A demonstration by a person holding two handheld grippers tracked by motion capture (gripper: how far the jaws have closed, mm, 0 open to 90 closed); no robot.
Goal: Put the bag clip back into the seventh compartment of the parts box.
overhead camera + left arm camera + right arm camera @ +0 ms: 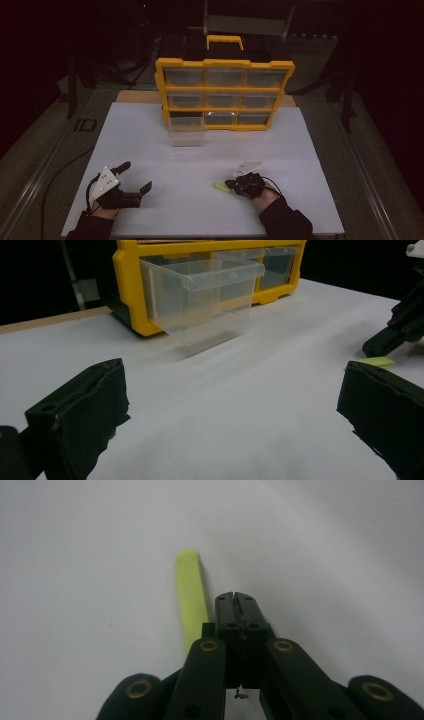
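Beside matte-black right hand-held gripper (235, 596) — flat lime strip (191, 597).

The big plastic box of drawers (224, 93) has a bright yellow frame and a yellow handle on top. Its little see-through drawer (200, 300) is clear, with no colour. The flat sheet on the table (200, 160) is plain white. The small flat stick (191, 597) is light yellow-green. Both grippers, the left gripper (137, 176) and the right gripper (235, 599), are black, with gold rings on the right one.
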